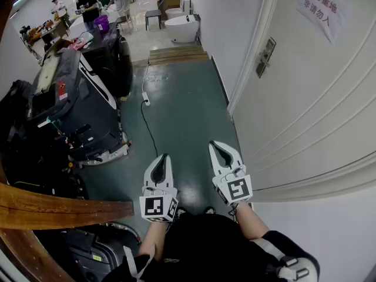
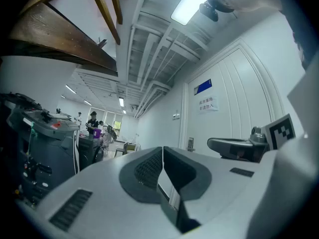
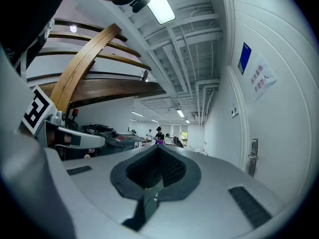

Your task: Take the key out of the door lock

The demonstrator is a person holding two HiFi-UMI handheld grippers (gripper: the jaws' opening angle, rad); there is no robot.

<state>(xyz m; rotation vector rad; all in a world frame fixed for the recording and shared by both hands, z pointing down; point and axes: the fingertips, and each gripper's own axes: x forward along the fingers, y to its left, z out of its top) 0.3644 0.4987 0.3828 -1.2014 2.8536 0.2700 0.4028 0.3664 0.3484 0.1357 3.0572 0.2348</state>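
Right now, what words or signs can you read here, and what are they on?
"库房重地 非请勿入": white paper sign on the door.
Blue plate above that sign: too small to read.
Red label on the grey machine: too blurred to read.

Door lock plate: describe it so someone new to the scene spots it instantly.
In the head view, the white panelled door fills the right side. Near its left edge, just beside the frame, sits the lock plate, a narrow upright strip. Unlike the white paper sign with red characters on the same door, it is grey metal.
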